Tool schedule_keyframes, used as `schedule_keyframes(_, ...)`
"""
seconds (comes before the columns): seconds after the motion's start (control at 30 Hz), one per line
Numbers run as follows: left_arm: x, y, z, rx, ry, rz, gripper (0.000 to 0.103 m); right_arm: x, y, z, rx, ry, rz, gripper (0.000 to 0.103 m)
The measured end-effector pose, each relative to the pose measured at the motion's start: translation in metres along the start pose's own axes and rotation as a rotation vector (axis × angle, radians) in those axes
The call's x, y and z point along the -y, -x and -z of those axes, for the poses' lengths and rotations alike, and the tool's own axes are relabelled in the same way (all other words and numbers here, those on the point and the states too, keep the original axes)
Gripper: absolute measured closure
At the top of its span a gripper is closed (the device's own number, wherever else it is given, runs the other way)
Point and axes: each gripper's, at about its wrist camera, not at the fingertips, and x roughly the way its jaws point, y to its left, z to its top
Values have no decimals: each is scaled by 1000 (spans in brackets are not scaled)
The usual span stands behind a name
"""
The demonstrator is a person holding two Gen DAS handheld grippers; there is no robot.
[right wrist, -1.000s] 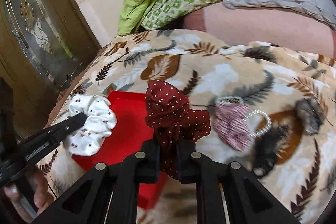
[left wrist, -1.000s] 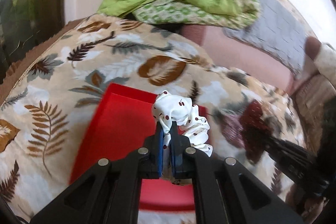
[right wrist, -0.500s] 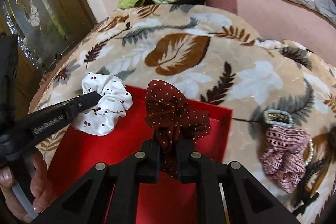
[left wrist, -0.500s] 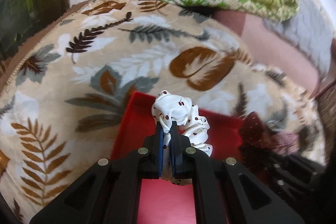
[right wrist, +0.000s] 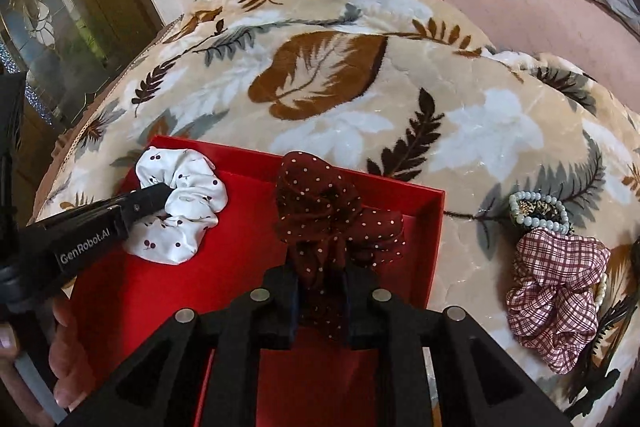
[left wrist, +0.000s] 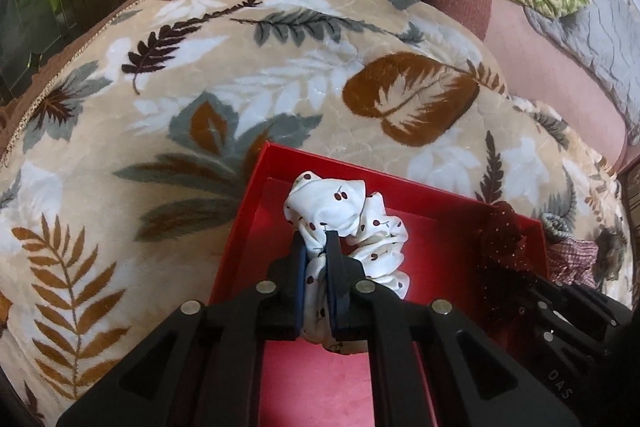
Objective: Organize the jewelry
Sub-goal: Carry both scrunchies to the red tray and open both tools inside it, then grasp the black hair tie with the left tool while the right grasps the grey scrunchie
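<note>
Leaf-print blanket fills my view, red box at lower centre. My left gripper pinches the white scrunchie over it; my right gripper, jaws just widening, has the maroon scrunchie between them.

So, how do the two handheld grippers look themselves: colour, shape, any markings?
Both are matte black plastic. The left gripper has two angular arms with triangular cut-outs, round silver rivets and blue pads on its fingers. The right gripper has the same build. White lettering "GenRobot.AI" runs along the left gripper's side.
</note>
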Motion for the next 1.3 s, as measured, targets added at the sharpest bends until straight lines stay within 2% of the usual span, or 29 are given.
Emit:
schedule_keyframes(0.03, 0, 0, 0, 6, -2, -7, 95, -1, 0, 0, -2, 3, 1, 83)
schedule_keyframes(0.1, 1, 1, 0, 16, -8, -12, 88, -2, -1, 1, -1, 12, -1, 75)
schedule_keyframes(0.13, 1, 1, 0, 18, -9, -17, 77, -3, -1, 0, -3, 15, 1, 69)
schedule_keyframes(0.17, 1, 1, 1, 22, -9, -26, 62, -3, -1, 0, -1, 17, 7, 63)
schedule_keyframes(0.2, 1, 2, 1, 30, -13, -29, 58, -4, -1, 0, -1, 19, 8, 59)
schedule_keyframes(0.27, 3, 5, 2, 45, -32, -20, 50, -4, 2, -1, 7, 19, 3, 42)
schedule_keyframes(0.33, 6, 13, 4, 76, -52, -31, 42, -2, 8, -1, 27, 14, 6, 39)
schedule_keyframes(0.5, 12, 45, 11, 137, -64, -15, 38, 0, 53, 0, 105, 9, -35, 39)
schedule_keyframes(0.6, 21, 81, 22, 184, -68, -23, 37, 5, 105, 5, 185, 21, -43, 29)
schedule_keyframes(0.63, 26, 95, 28, 209, -73, -29, 35, 9, 125, 10, 222, 21, -44, 22)
schedule_keyframes(0.67, 33, 109, 35, 238, -78, -36, 29, 13, 147, 16, 267, 16, -49, 15)
schedule_keyframes(0.77, 61, 154, 62, 348, -86, -42, 15, 32, 213, 49, 406, -5, -60, 10)
schedule_keyframes(0.87, 95, 186, 99, 425, -84, 5, 12, 51, 253, 85, 483, -35, -25, 8)
schedule_keyframes(0.97, 144, 204, 138, 443, -175, 47, 12, 84, 278, 118, 491, -93, -17, 8)
schedule_keyframes(1.07, 184, 212, 165, 465, -261, 32, 12, 128, 296, 146, 526, -186, 64, 8)
schedule_keyframes(1.13, 207, 213, 180, 457, -293, 30, 12, 151, 301, 149, 503, -221, 38, 8)
schedule_keyframes(1.23, 226, 208, 189, 411, -293, 36, 12, 173, 313, 151, 509, -240, 95, 8)
schedule_keyframes(1.3, 238, 204, 189, 382, -288, 37, 12, 187, 316, 148, 494, -266, 78, 8)
